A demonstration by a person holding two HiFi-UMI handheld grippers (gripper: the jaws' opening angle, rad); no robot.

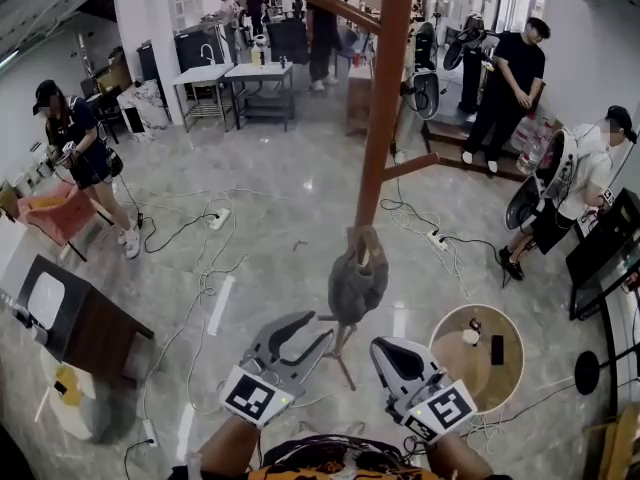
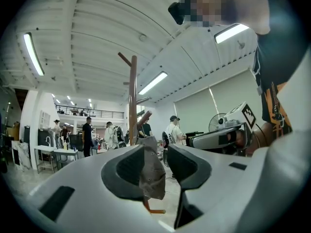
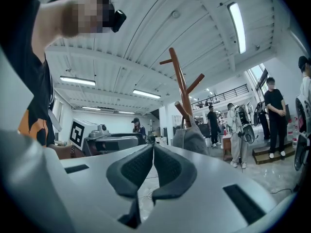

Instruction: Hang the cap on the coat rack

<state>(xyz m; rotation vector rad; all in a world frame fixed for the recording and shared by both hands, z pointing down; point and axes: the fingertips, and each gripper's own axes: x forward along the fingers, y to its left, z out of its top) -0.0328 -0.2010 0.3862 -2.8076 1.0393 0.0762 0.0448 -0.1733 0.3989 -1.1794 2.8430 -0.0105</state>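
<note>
Hanging on the coat rack (image 1: 385, 98), the cap (image 1: 357, 283) droops, long axis vertical.

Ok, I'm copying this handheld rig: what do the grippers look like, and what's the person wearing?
The left gripper and right gripper are light grey plastic, each with two broad jaws lined by dark textured pads and a white cube of black square markers near the hand. The person wears a black and orange top.

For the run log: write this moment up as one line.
cap: hung on coat rack | left hand-held gripper: open, holds nothing | right hand-held gripper: shut, empty
</note>
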